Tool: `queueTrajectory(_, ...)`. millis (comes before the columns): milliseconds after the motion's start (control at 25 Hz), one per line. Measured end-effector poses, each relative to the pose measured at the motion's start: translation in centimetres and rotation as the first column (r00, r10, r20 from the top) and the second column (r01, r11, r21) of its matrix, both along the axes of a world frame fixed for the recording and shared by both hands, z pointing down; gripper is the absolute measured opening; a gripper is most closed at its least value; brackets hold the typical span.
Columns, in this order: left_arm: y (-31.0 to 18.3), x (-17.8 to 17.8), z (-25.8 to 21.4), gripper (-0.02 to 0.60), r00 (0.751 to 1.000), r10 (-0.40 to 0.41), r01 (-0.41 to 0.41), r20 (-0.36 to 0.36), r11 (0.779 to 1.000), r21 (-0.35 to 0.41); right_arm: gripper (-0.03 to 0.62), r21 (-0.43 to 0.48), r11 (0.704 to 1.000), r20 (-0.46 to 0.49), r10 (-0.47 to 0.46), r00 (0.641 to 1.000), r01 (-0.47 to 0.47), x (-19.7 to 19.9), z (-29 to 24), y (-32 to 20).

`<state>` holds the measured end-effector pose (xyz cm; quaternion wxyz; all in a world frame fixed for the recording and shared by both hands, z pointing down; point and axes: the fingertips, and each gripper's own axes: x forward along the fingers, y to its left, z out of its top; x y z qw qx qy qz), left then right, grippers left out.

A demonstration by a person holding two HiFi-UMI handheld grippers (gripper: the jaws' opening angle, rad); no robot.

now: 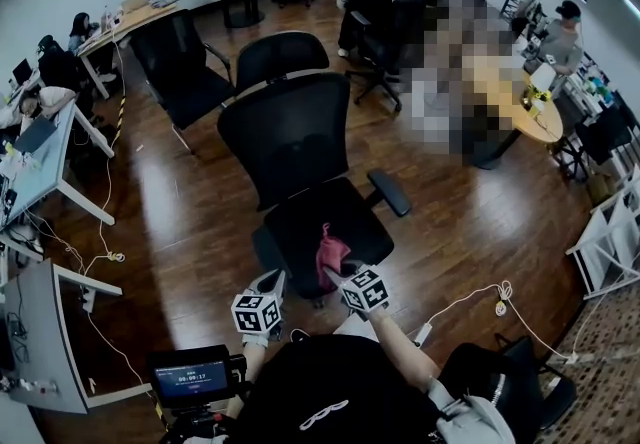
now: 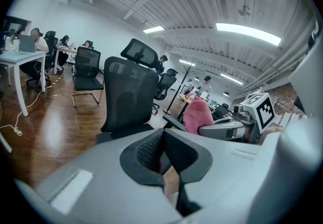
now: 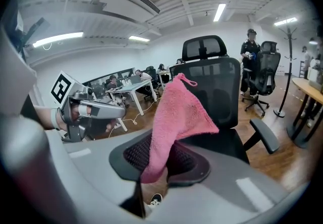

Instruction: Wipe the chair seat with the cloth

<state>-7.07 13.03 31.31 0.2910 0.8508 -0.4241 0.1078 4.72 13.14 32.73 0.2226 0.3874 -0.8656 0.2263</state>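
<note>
right gripper (image 3: 160,162): clamped on fluffy pink cloth (image 3: 181,109) | left gripper (image 2: 162,153): jaws together, empty | cloth over near edge of black office chair seat (image 1: 295,217)

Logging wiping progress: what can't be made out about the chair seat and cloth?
Head view: the pink cloth and right gripper cover the front of the chair seat; cloth-to-seat contact cannot be told.
Head view: the chair's base is largely hidden under the seat.
Right gripper view: cloth and gripper body hide most of the seat.
Dirt on the seat: too small to see.
</note>
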Motion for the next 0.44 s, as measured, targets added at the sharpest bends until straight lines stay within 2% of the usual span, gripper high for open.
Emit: queueTrajectory(440, -1.6, -0.6, 0.0, -0.006, 1.0, -0.003, 0.003, -0.01, 1.0, 0.012, 0.067, 0.01, 1.0, -0.001, 0.007, 1.0, -0.007, -0.1, -0.1, -1.5)
